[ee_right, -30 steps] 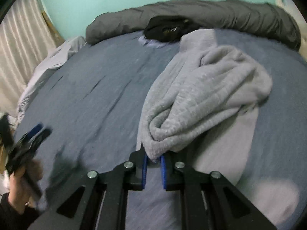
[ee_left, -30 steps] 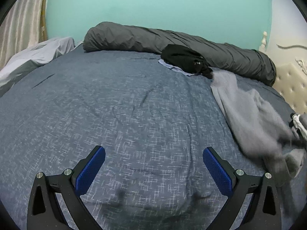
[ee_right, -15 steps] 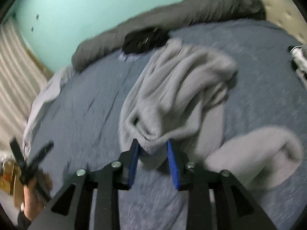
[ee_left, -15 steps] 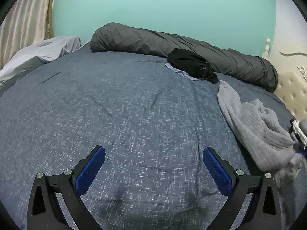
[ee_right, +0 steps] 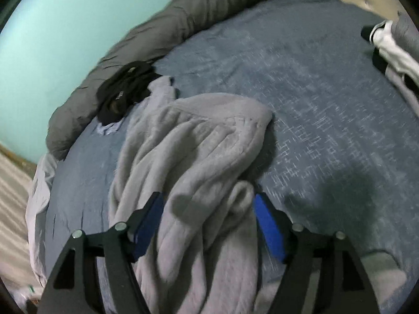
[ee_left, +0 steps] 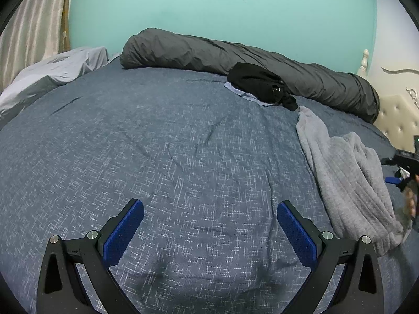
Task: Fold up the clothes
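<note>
While the right gripper (ee_right: 209,222) was pinching a bunched edge of the grey fleece garment (ee_right: 188,151) a sec ago, its fingers are now standing spread wide, w/ the fabric lying slack between the blue pads (ee_right: 269,225) and nothing being clamped. So the garment is no longer being held; it is resting crumpled on the blue-grey bedspread (ee_right: 327,91), one end reaching up toward the black garment (ee_right: 123,89), which is sitting on a light blue cloth (ee_right: 107,129) against the rolled dark grey duvet (ee_right: 146,39). Judging from that, the piece is being set down for spreading, or for a re-grip at a better spot; it is lying rumpled, not folded.

The left gripper (ee_left: 209,233) is hovering over bare bedspread (ee_left: 157,144), fingers spread apart, holding nothing, much as it was a sec ago. In its view the fleece (ee_left: 345,178) is lying off to the right, w/ the other gripper showing at the frame edge.

A black-and-white garment (ee_right: 387,47) is lying at the far right, well apart. No containers are showing in either view, so nothing to report there.
</note>
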